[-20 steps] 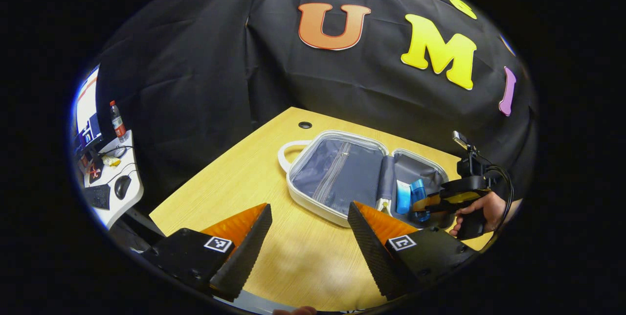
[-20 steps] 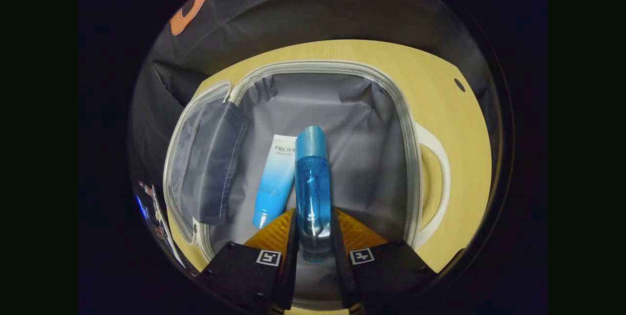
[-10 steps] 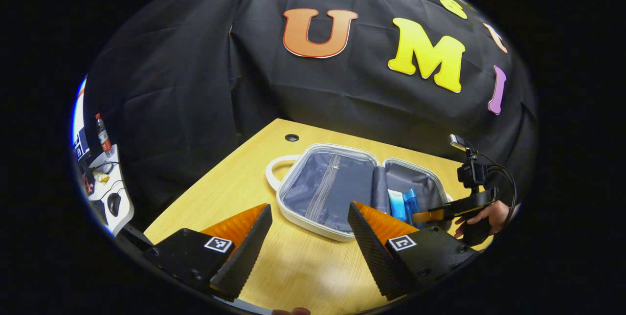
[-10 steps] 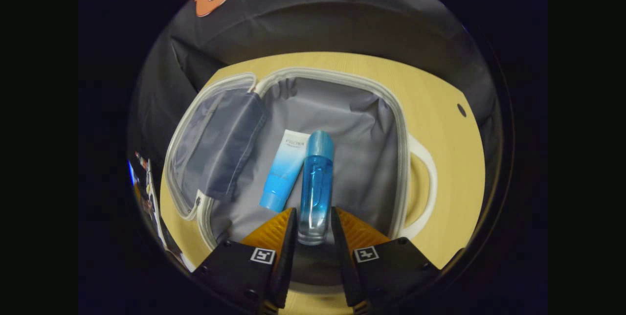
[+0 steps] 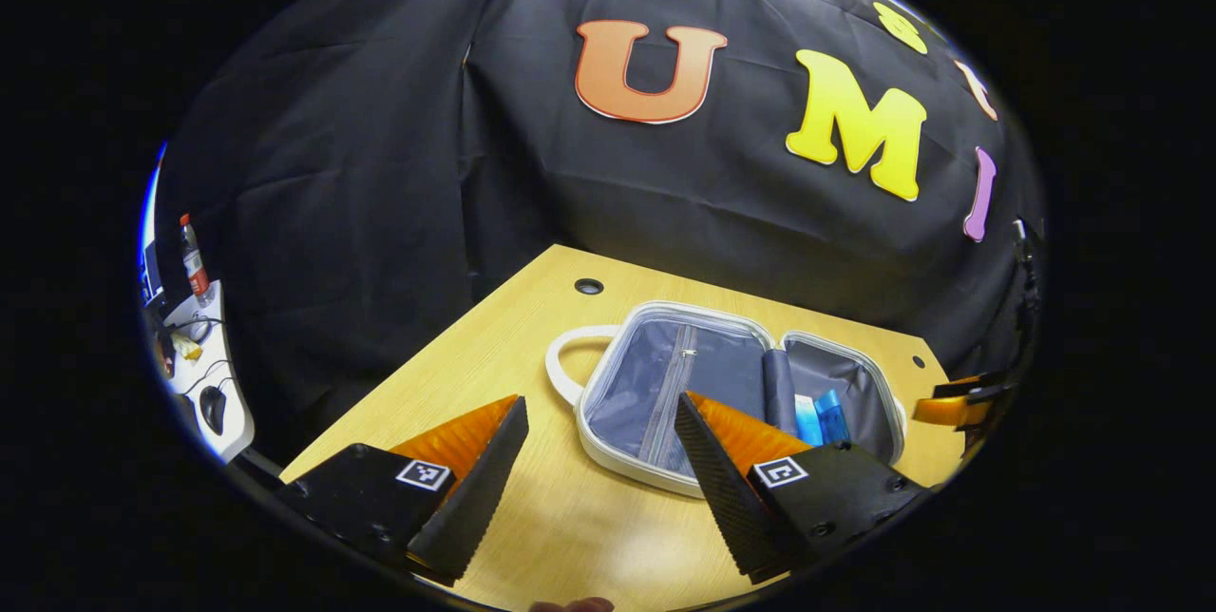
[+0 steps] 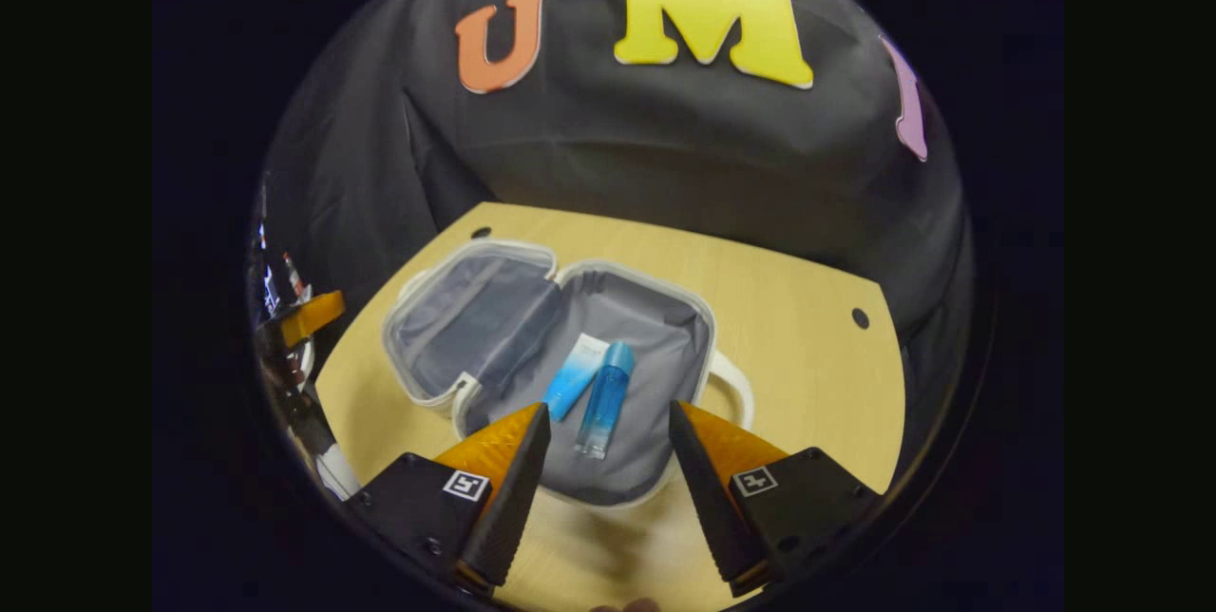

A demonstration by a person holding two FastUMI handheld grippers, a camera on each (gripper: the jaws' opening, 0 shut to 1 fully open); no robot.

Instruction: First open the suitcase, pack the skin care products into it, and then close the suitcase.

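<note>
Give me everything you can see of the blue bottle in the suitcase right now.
The blue bottle is a slim cylinder of clear blue material with a solid lighter-blue cap, lying on its side on the grey lining of the open suitcase, cap toward the booth wall. The blue-and-white tube lies right beside it; whether they touch is unclear. Neither tool holds it: the right tool hangs open above it. In the left gripper view it shows in the far half.

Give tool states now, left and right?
Left tool: open, empty, over the table.
Right tool: open, empty, above the suitcase.
</note>
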